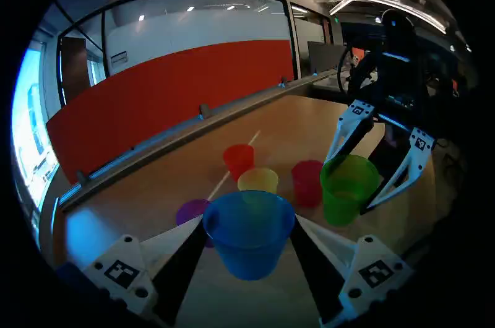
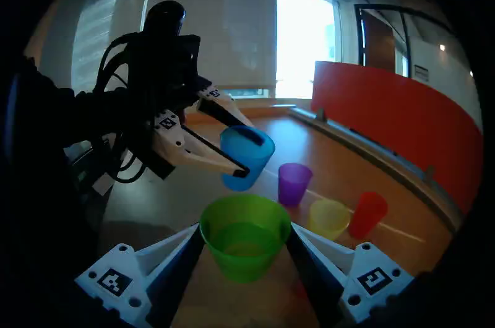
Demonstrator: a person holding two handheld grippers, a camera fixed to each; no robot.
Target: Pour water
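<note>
Left gripper view: the blue cup [image 1: 250, 244] is closest to me, clamped between the fingers of my left gripper [image 1: 249, 224], which are narrowed to its width. Ahead and to the right, my right gripper [image 1: 349, 187] grips the green cup [image 1: 346, 198].

Right gripper view: the green cup is pinched between my right fingers. The blue cup is ahead-left, slightly tilted. Black-and-white square markers [image 2: 113, 280] sit on my finger bases.

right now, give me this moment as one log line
left gripper: shut on blue cup | right gripper: shut on green cup | pour: no stream visible | table: red cup, yellow cup, pink cup, purple cup upright
</note>
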